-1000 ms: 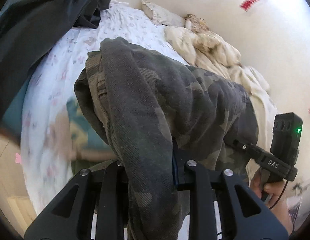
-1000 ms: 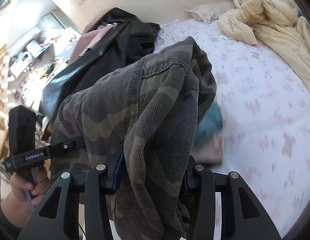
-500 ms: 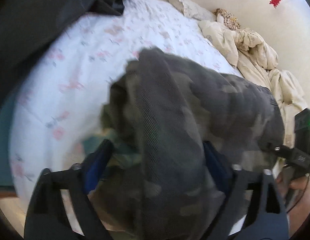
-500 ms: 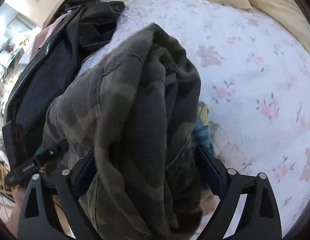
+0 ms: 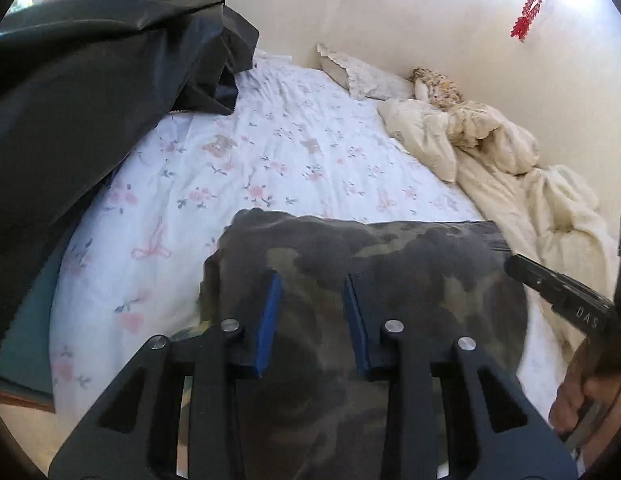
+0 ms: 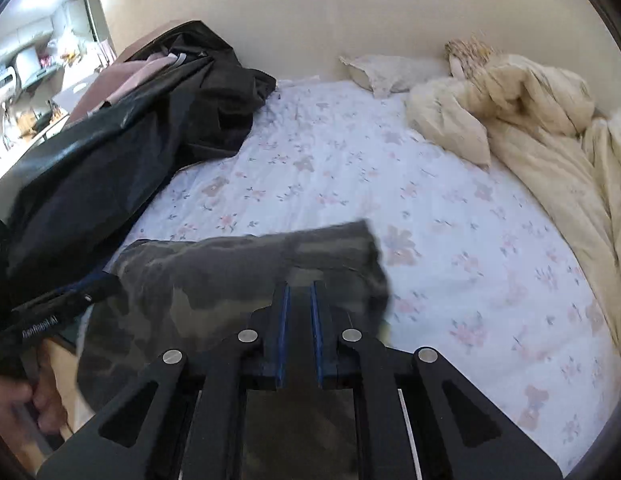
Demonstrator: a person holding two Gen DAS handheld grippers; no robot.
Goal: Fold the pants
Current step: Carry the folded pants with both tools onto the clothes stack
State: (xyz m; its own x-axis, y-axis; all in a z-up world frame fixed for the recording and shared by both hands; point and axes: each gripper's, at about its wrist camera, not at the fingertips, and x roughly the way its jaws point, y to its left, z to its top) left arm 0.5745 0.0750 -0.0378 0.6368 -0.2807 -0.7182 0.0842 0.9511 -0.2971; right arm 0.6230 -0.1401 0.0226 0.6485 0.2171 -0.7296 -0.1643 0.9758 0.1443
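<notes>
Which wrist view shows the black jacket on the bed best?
The right wrist view: the black jacket lies nearly whole along the bed's far side, collar to hem, beside the camouflage pants. In the left wrist view it fills the corner, cropped by the frame, so its shape is hard to read.

Camouflage pants [image 5: 374, 264] motion-blurred, near part cut off below, perhaps draped over the bed edge.

My two wrist cameras look steeply down along their fingers, close over the camouflage pants [image 5: 370, 264], both sharing the floral bed [image 6: 450, 208] and far wall [image 5: 390, 12].
</notes>
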